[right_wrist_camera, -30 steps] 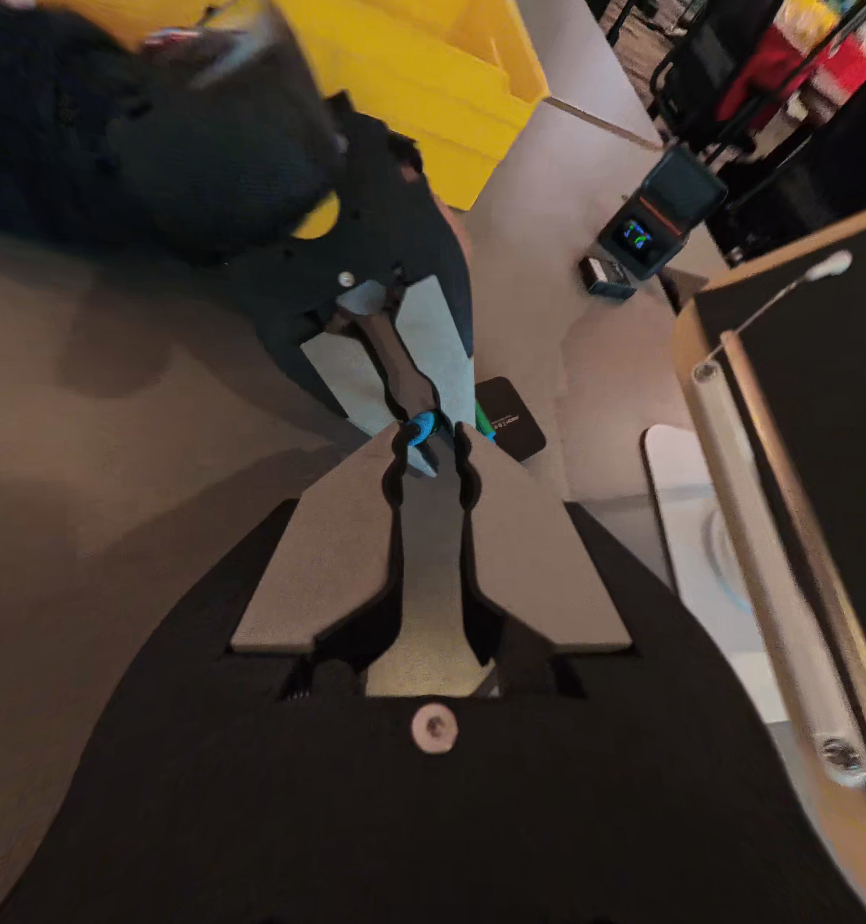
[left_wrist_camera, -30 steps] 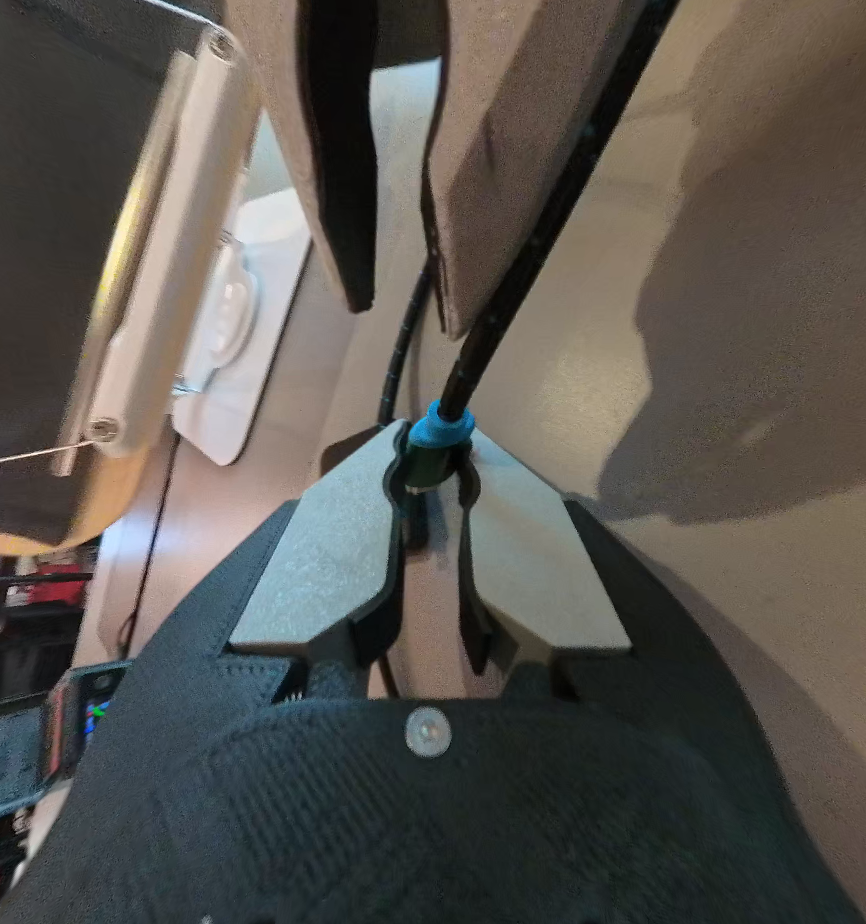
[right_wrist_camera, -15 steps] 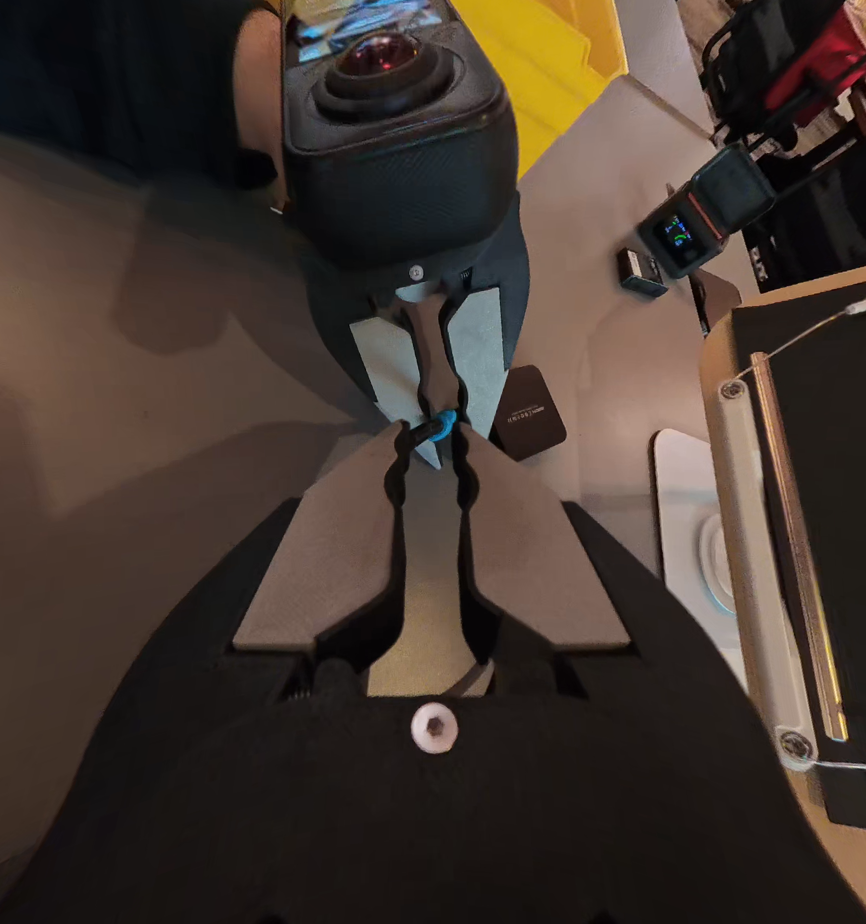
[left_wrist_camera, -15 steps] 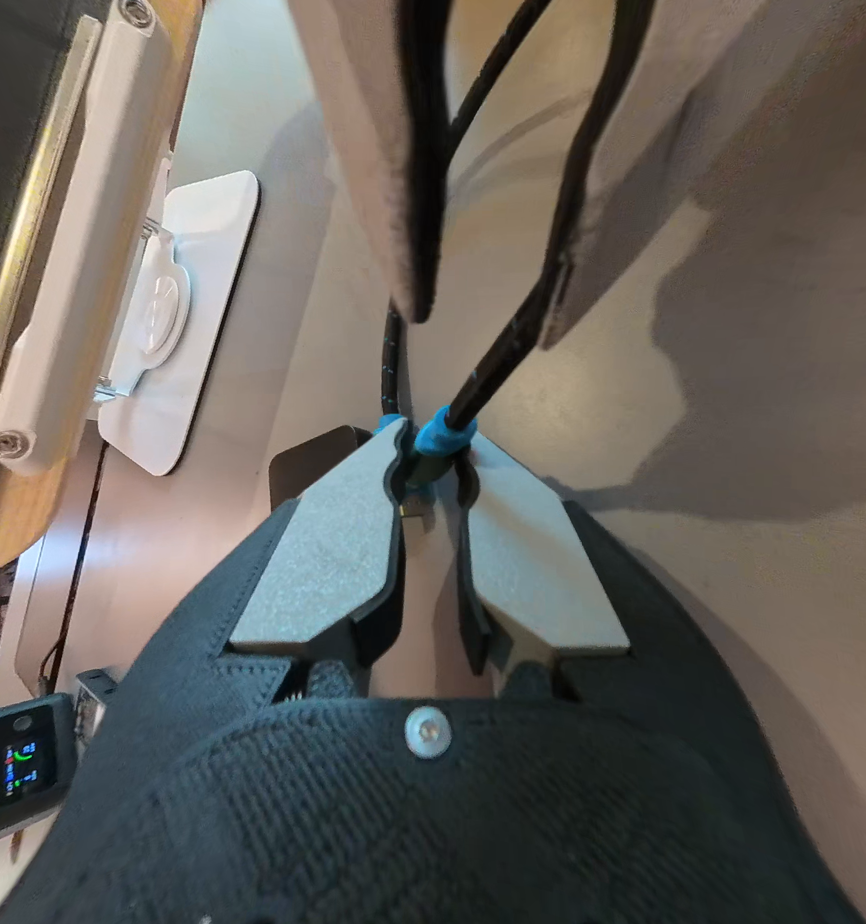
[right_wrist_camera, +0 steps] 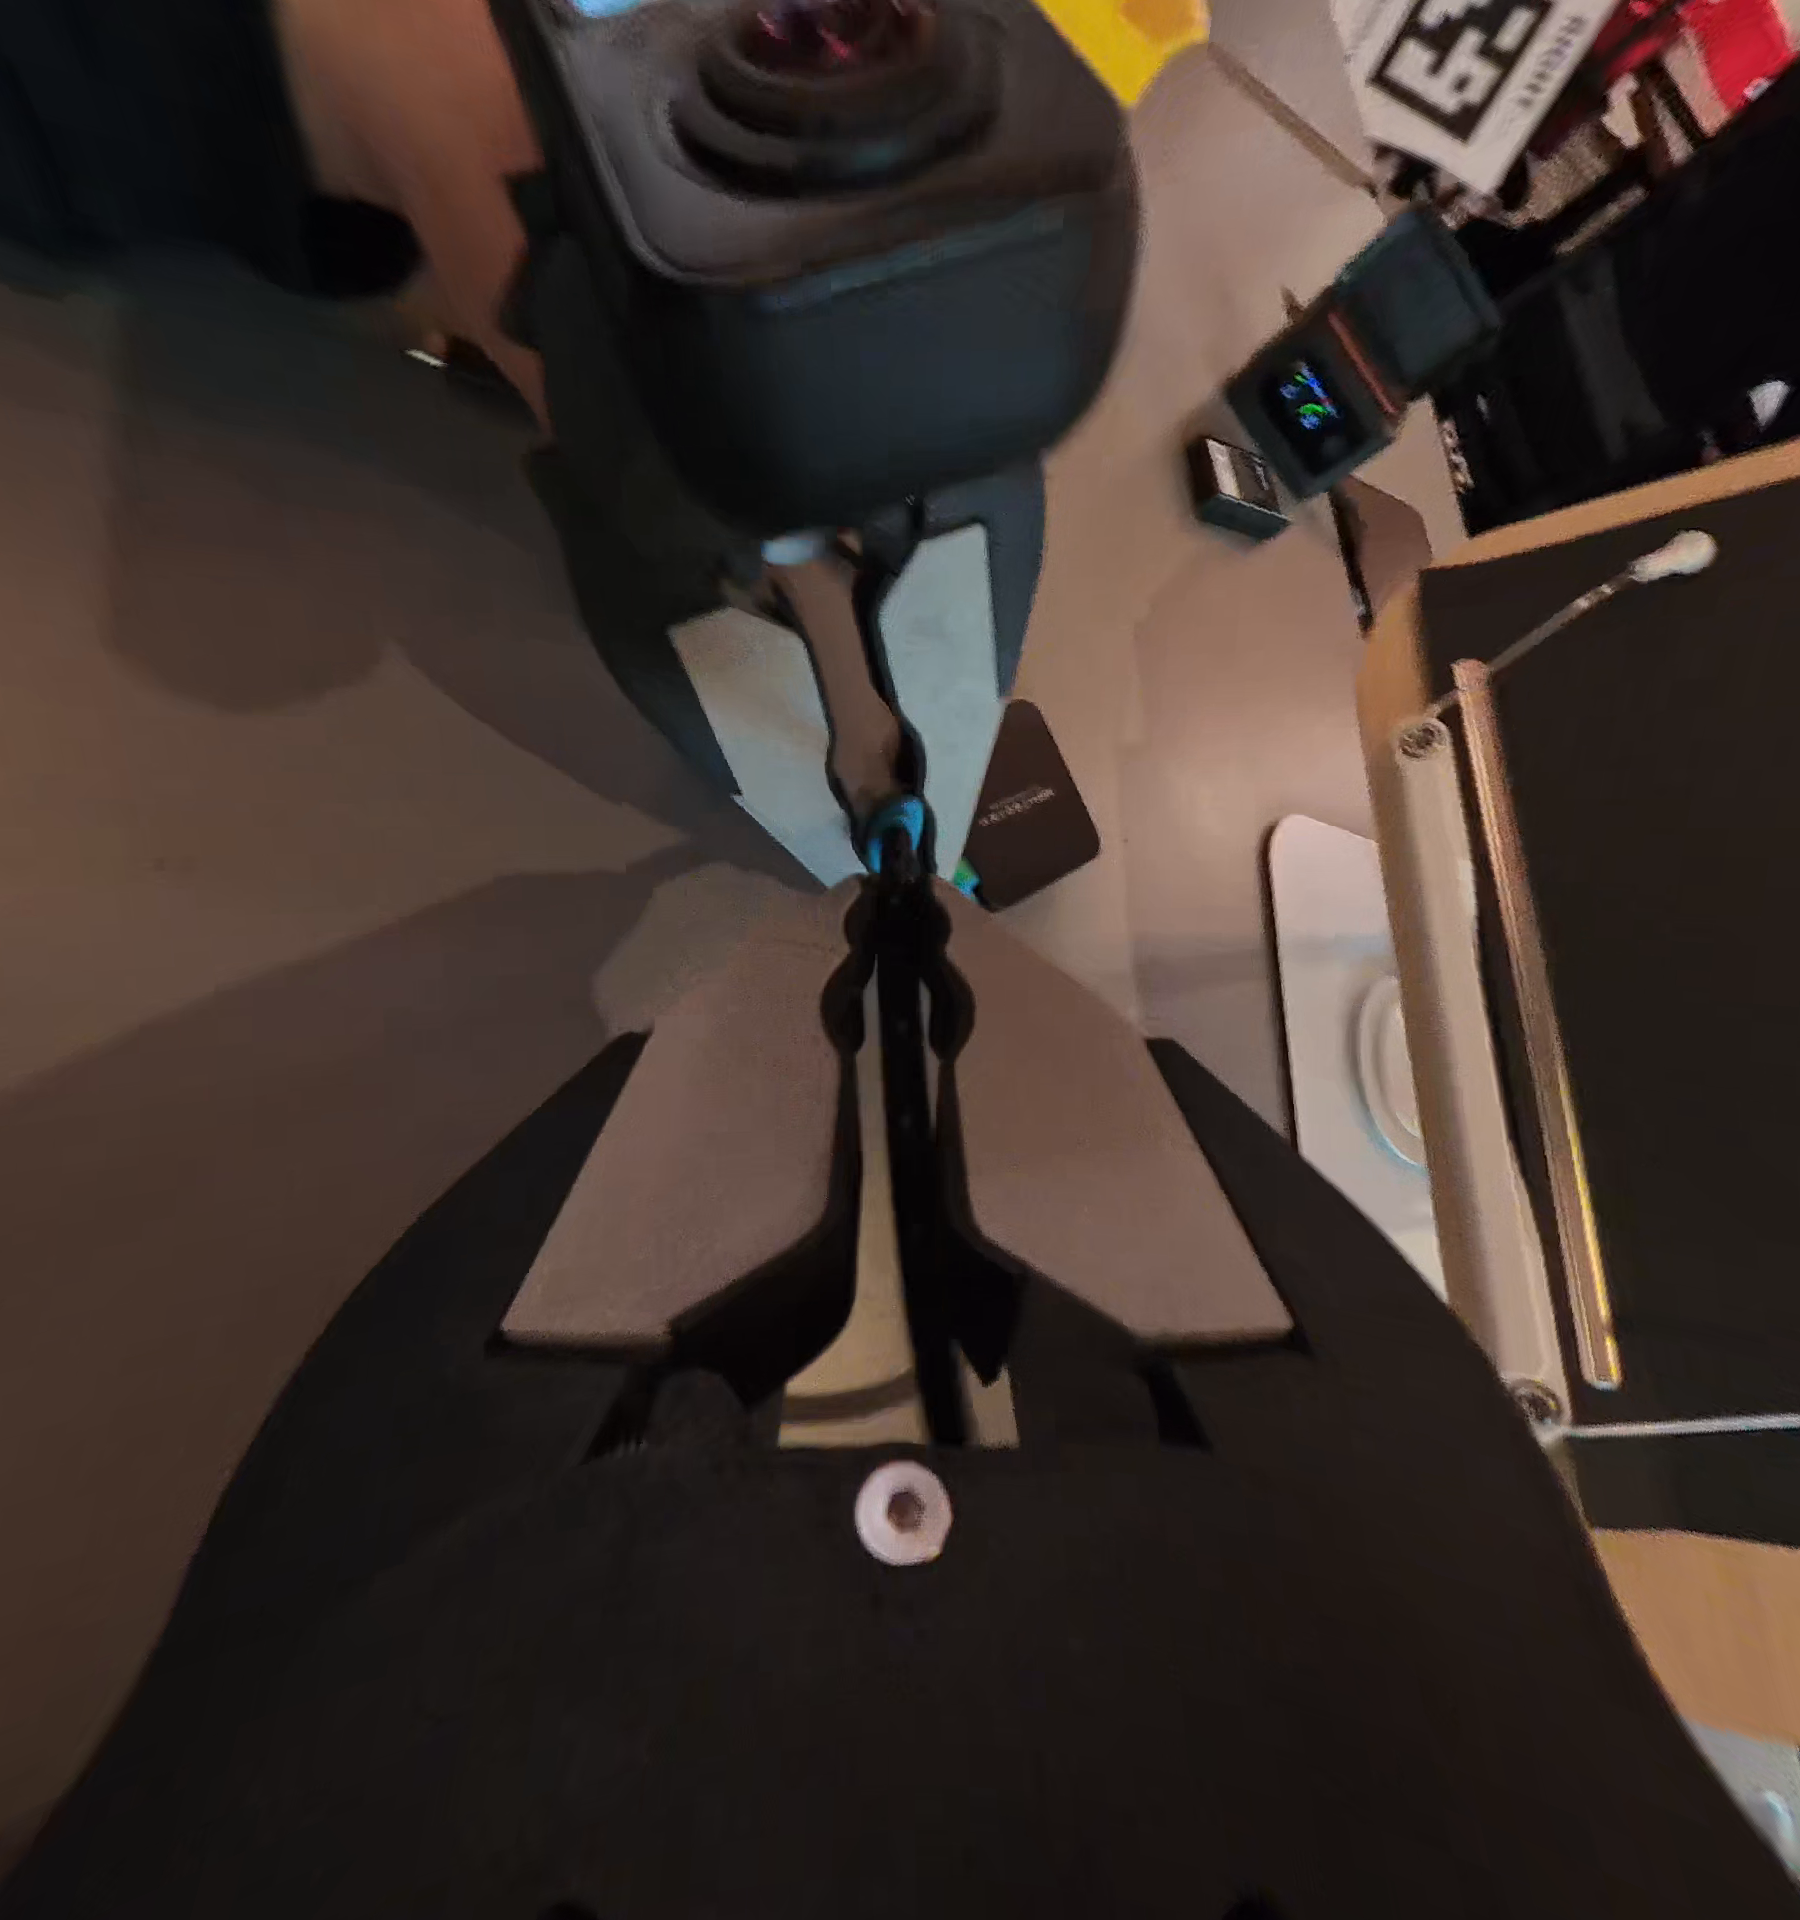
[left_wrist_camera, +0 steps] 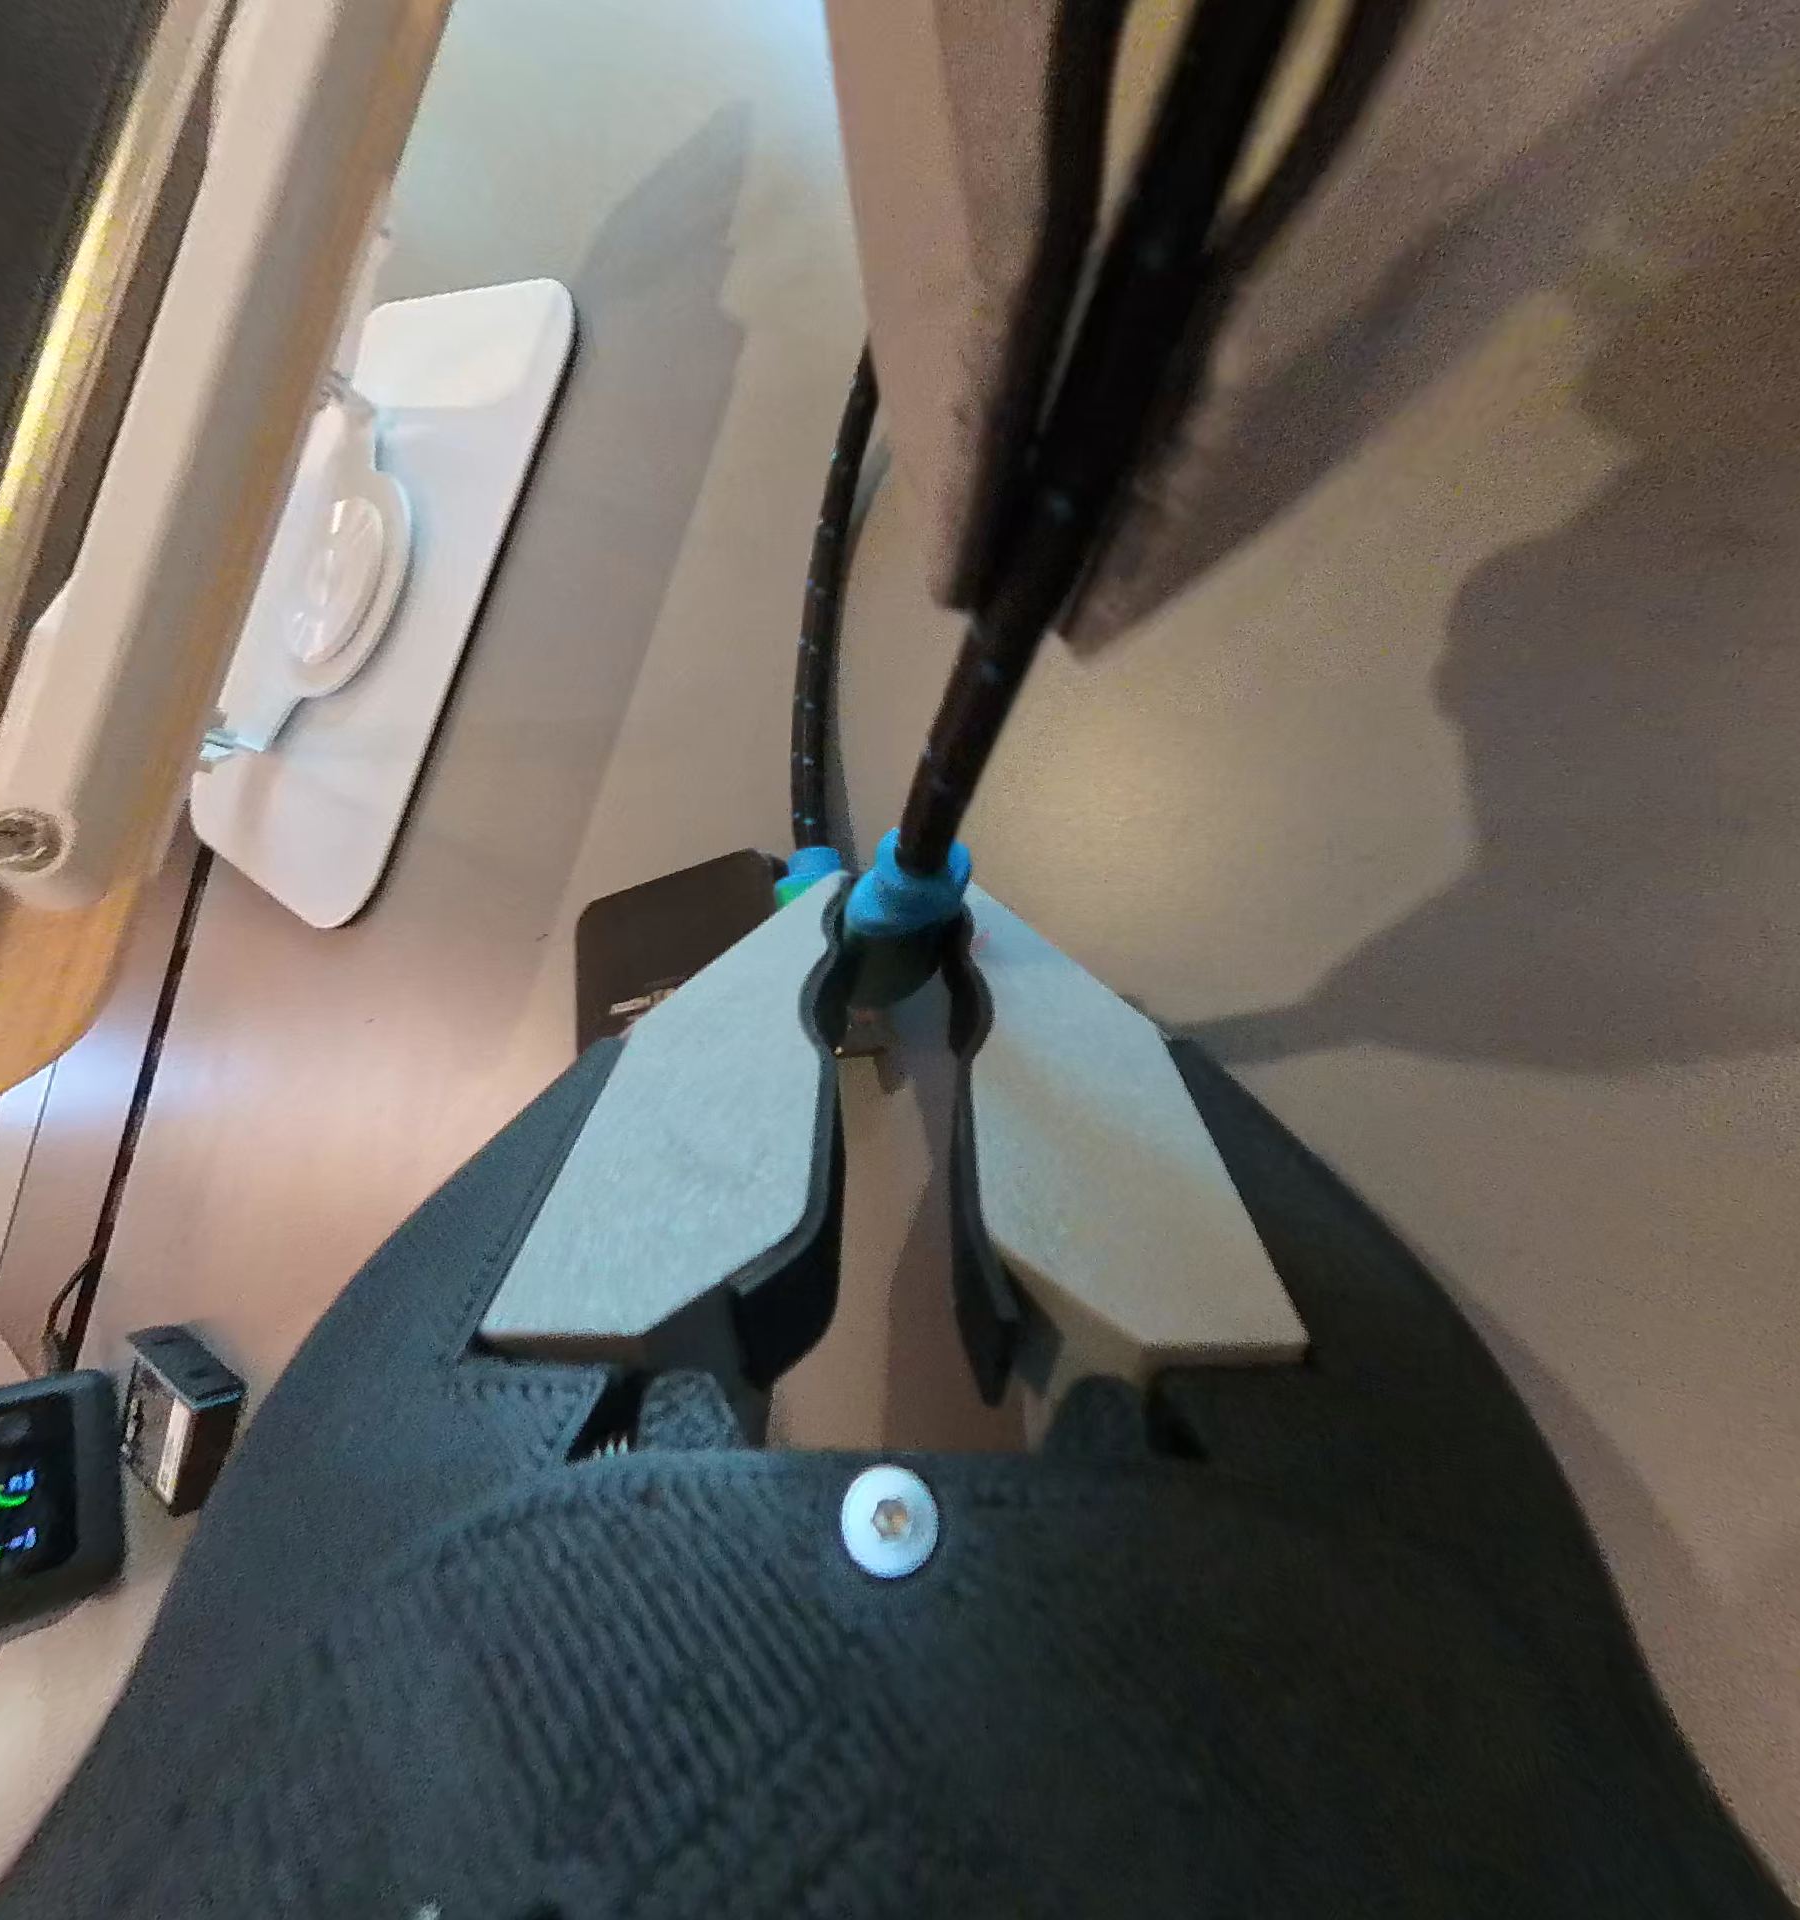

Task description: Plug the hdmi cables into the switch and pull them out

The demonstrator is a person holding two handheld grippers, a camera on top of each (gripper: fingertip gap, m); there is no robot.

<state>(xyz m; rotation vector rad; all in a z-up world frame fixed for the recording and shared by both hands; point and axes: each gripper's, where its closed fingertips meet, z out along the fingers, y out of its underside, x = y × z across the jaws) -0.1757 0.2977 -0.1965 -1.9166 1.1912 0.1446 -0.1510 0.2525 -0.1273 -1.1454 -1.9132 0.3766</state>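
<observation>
My left gripper (left_wrist_camera: 896, 935) is shut on the dark plug of an HDMI cable (left_wrist_camera: 963, 686) with a blue collar (left_wrist_camera: 901, 894), held just right of the small black switch (left_wrist_camera: 657, 956) on the tan table. A second cable with a blue and green collar (left_wrist_camera: 808, 868) meets the switch's edge. The held cable runs up between the fingers of my right gripper (left_wrist_camera: 1041, 582), which faces mine. In the right wrist view my right gripper (right_wrist_camera: 901, 925) is shut on that black cable (right_wrist_camera: 911, 1143), just short of the blue collar (right_wrist_camera: 901, 821) and the left gripper's fingers (right_wrist_camera: 937, 686). The switch (right_wrist_camera: 1031, 810) lies to the right.
A white pad (left_wrist_camera: 387, 582) lies by a black panel with a wooden edge and metal rail (left_wrist_camera: 65, 436) on the left. A small black device with a lit screen (left_wrist_camera: 2, 1507) and a little black box (left_wrist_camera: 179, 1413) sit near the table's end. A yellow bin (right_wrist_camera: 1104, 42) is behind.
My right gripper has moved up to the left one and closed on the cable, which was not between its fingers before. My left gripper keeps its hold on the plug.
</observation>
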